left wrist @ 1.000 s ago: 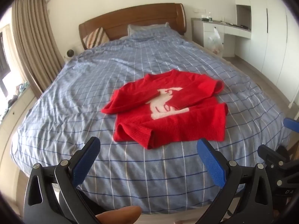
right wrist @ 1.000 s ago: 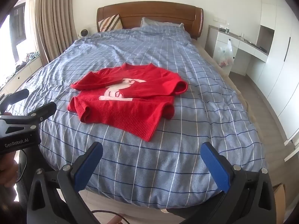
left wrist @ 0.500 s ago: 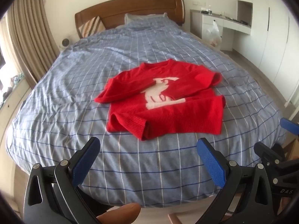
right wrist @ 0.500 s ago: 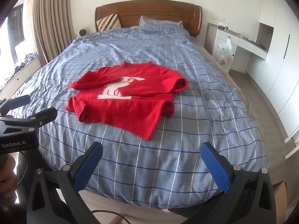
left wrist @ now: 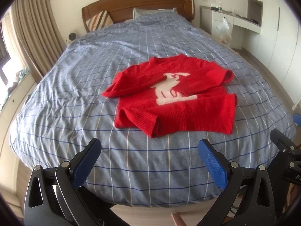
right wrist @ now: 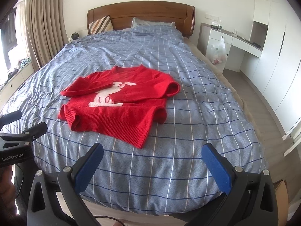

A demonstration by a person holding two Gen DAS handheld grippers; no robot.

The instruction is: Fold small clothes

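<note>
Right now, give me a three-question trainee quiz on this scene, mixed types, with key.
1. True or false: both sleeves of the red sweater are folded across its front.
2. Multiple choice: the left gripper and right gripper are: A) both open and empty, B) both shut on the sweater, C) one open, one shut on it.
3. Fill in: the sweater lies on the checked blue ____.

Key:
1. True; both cuffs lie over the white animal design.
2. A; both hover at the foot of the bed, clear of the sweater.
3. Bedspread.
</note>
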